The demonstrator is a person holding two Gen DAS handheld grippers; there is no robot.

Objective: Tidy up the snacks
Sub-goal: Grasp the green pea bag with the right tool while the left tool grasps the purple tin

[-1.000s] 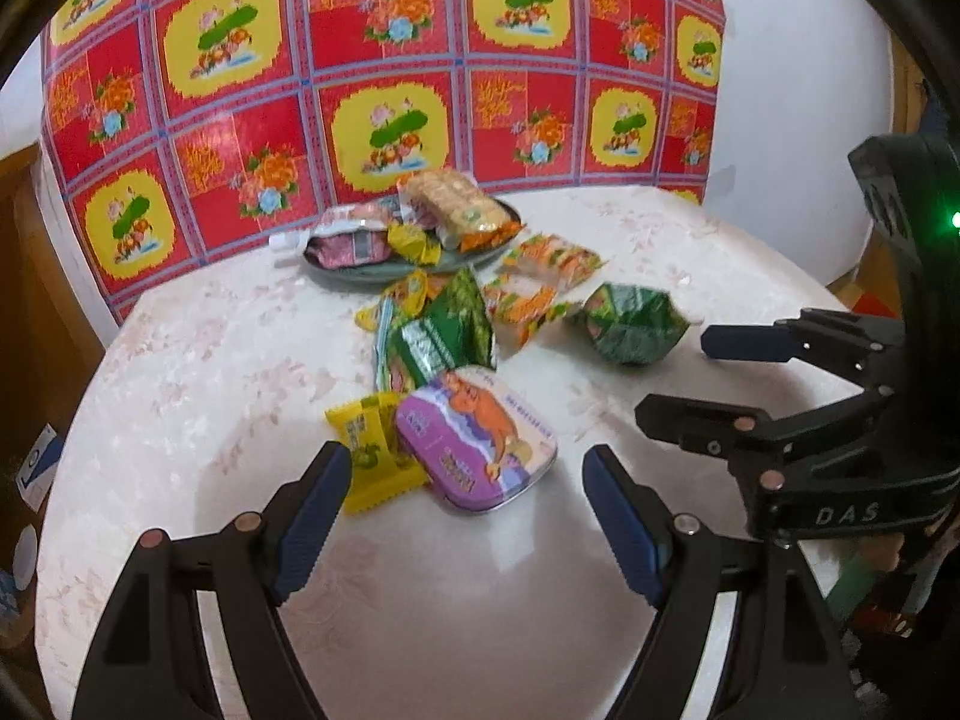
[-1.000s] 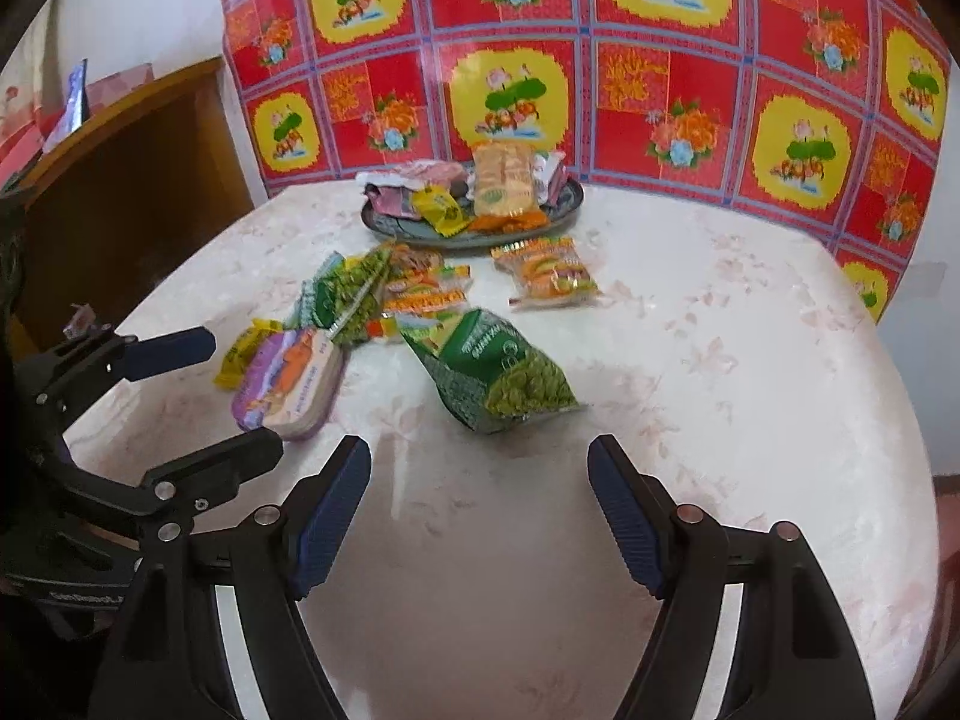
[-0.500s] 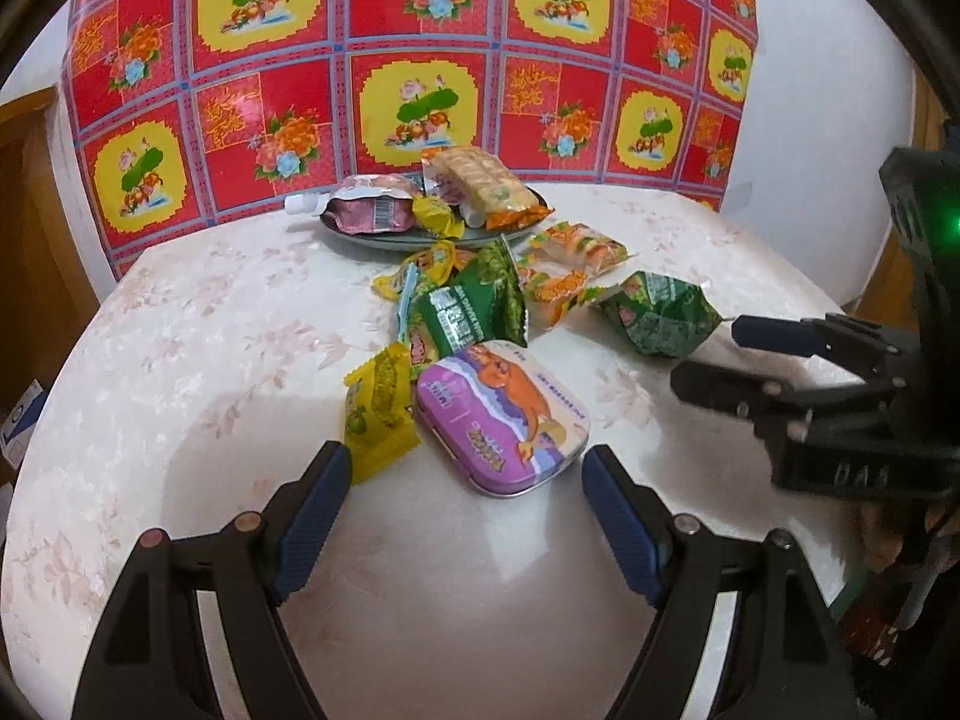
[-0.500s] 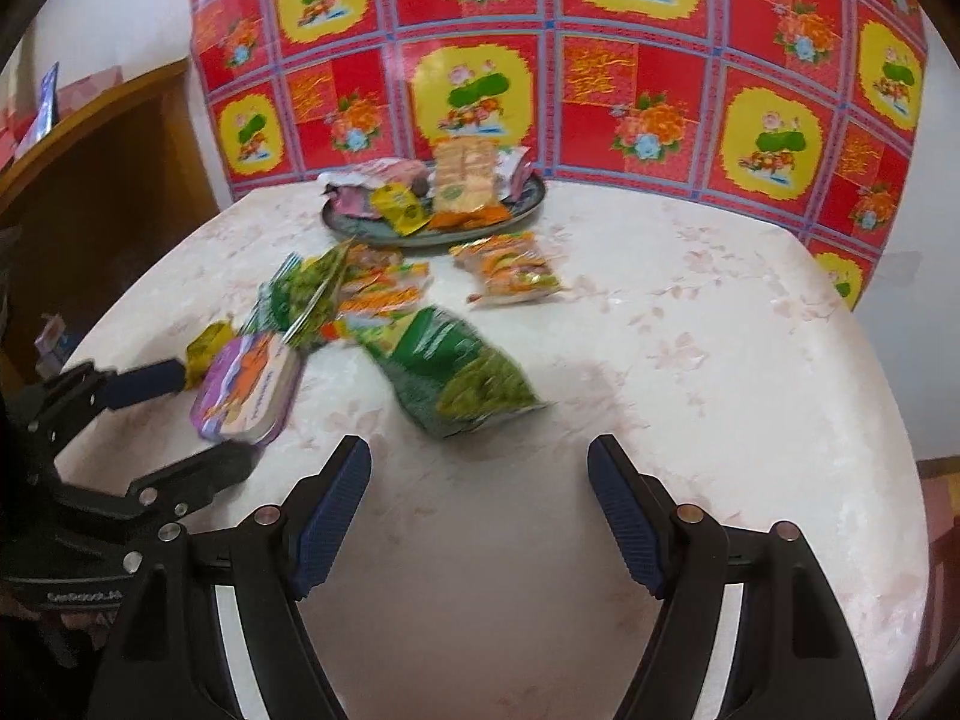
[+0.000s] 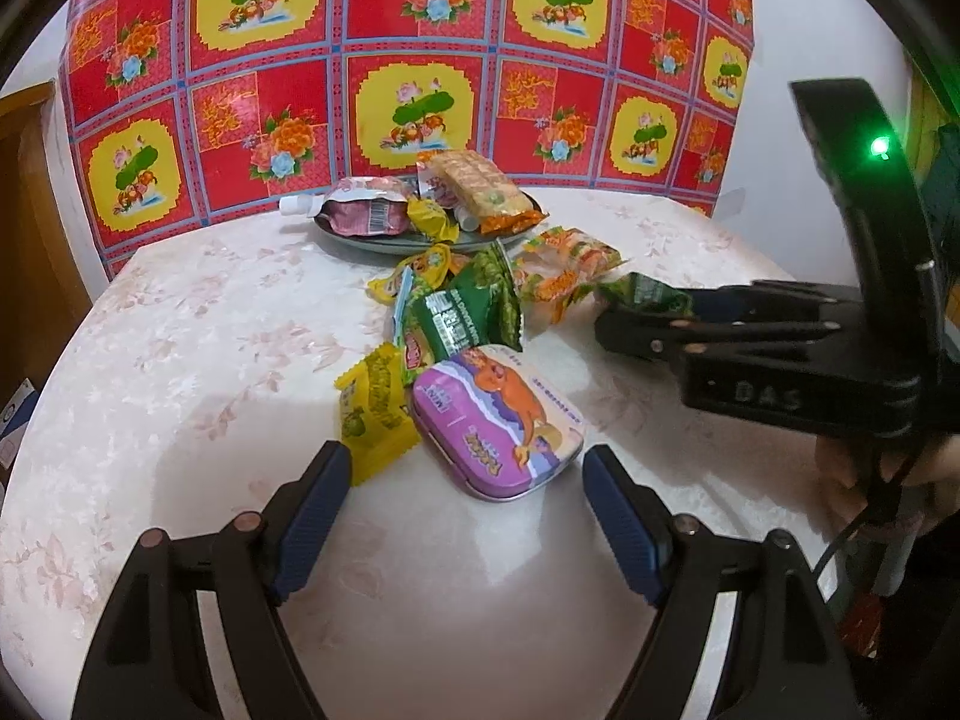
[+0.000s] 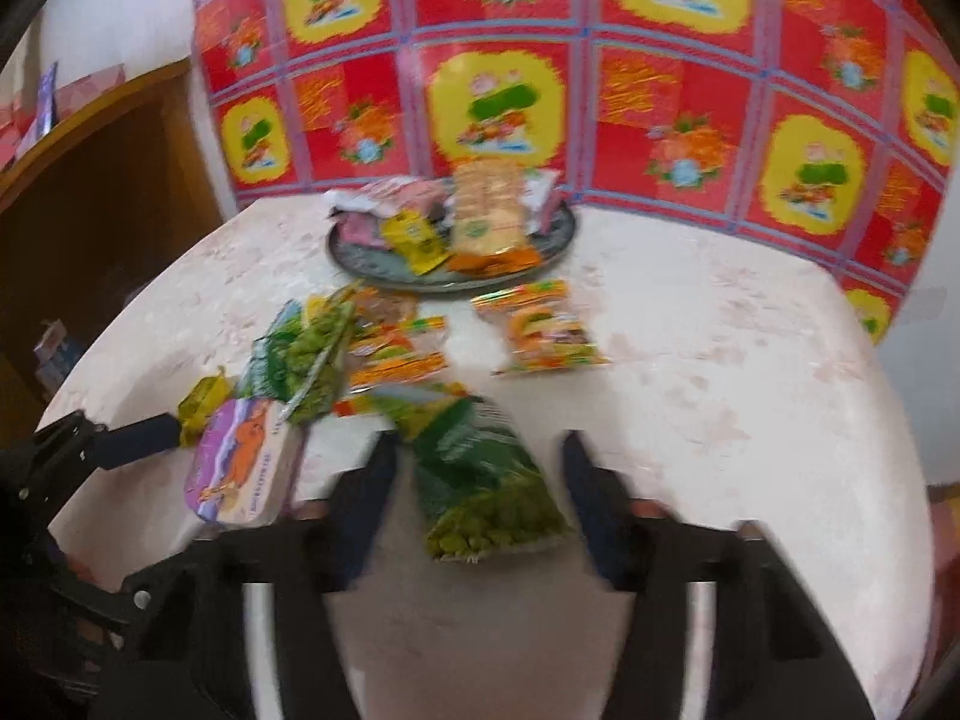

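Green pea bag (image 6: 486,480), seemingly lengthwise between jaws

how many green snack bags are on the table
2. One green bag lies between the right tool's fingers; the other green bag sits in the pile just behind the purple tin. More could be hidden under the pile.

Warm indoor light, moderately bright, from above. Left wrist view sharp; soft shadows under purple tin (image 5: 498,420) and on pale tablecloth (image 5: 198,360); green indicator light (image 5: 879,147) glows, slightly flared. Right wrist view motion-blurred throughout, snack packets smeared. Both views: strong fisheye bending, black vignette at corners.
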